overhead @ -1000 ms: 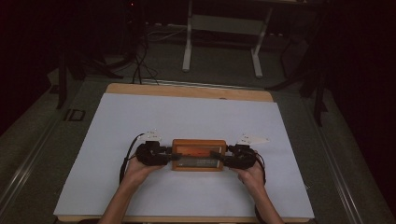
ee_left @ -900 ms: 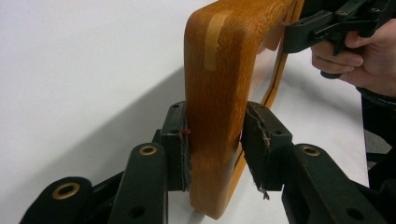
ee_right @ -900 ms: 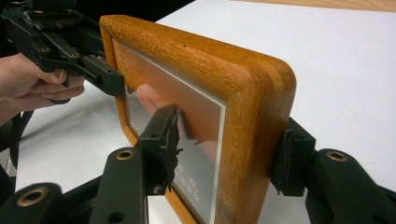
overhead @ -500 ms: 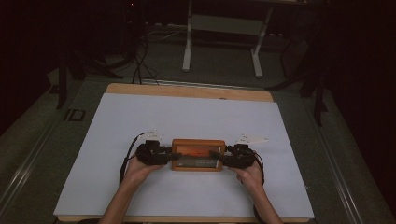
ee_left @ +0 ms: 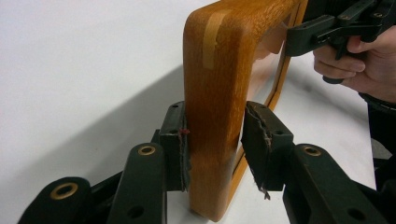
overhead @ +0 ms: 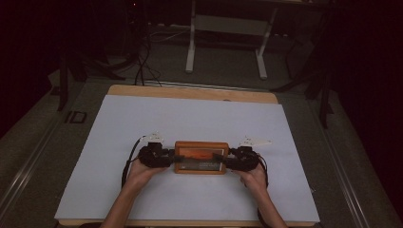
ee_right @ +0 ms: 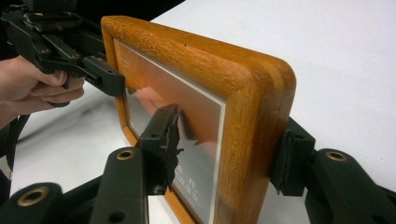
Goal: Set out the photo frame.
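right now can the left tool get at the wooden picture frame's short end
Probably yes: the left tool already straddles the upright orange-brown wooden picture frame at that end, one pad touching, the other just off it, nothing between.

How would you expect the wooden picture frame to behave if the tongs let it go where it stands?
The wooden picture frame looks stiff, thick-railed and probably fairly heavy. Standing on one narrow edge on the white table, it would likely tip over if released. Its glass pane seems fragile and slippery, so the wood is probably the safer place to grip.

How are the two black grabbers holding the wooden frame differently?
The left gripper straddles the frame's bare wooden end, its right pad slightly off the wood; the right gripper has one pad before the glass, the other behind. Both hold the frame upright on the white table.
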A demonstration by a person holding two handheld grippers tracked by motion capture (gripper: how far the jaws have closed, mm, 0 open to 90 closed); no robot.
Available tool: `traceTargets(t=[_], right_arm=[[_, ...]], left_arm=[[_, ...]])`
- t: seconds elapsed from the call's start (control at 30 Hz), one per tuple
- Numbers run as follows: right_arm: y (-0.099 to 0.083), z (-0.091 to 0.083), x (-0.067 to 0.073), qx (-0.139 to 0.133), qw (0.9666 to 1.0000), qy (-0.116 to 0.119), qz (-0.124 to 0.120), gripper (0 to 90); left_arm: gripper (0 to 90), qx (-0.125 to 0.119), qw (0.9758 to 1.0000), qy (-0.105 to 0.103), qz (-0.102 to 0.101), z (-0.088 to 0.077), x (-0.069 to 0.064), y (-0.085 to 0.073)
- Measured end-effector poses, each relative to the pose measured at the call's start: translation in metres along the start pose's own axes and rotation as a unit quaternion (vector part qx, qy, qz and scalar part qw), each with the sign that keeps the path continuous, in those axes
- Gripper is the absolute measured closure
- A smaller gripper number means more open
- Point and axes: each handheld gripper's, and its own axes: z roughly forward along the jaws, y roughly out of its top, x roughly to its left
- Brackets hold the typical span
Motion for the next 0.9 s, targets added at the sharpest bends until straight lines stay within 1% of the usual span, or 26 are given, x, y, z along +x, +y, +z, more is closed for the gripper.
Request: traceTargets(t=[0.3,0.6,0.63,0.67,0.77,0.83,0.9], right_arm=[[0.0009,0.0022,-0.0038,-0.003,1.0000,0.007,0.005,50.5],[-0.0001,0.0023,-0.0053,-0.007,0.9999,0.010,0.005,51.1],[-0.0001,0.0023,-0.0053,-0.007,0.9999,0.010,0.005,51.1],[-0.0001,0.0024,-0.0051,-0.007,0.9999,0.010,0.006,51.1],[0.0000,0.0023,-0.0028,-0.004,1.0000,0.004,-0.005,49.9],[-0.0005,0.0026,-0.0027,-0.005,1.0000,0.004,-0.007,47.4],[-0.0011,0.0035,-0.0025,-0.004,1.0000,0.003,-0.008,45.6]], left_arm=[[62.1,-0.006,0.9999,-0.006,-0.013,0.0009,0.0055,-0.0008],[61.4,-0.008,0.9998,-0.004,-0.018,0.0016,0.0059,-0.0005],[61.4,-0.008,0.9998,-0.004,-0.018,0.0016,0.0059,-0.0005],[61.4,-0.006,0.9999,-0.004,-0.012,0.0016,0.0055,-0.0006],[60.7,-0.005,0.9999,-0.005,-0.010,0.0018,0.0053,-0.0007],[59.5,-0.003,0.9999,-0.007,-0.009,0.0026,0.0049,-0.0010],[57.5,0.001,1.0000,-0.003,-0.006,0.0036,0.0043,-0.0011]])
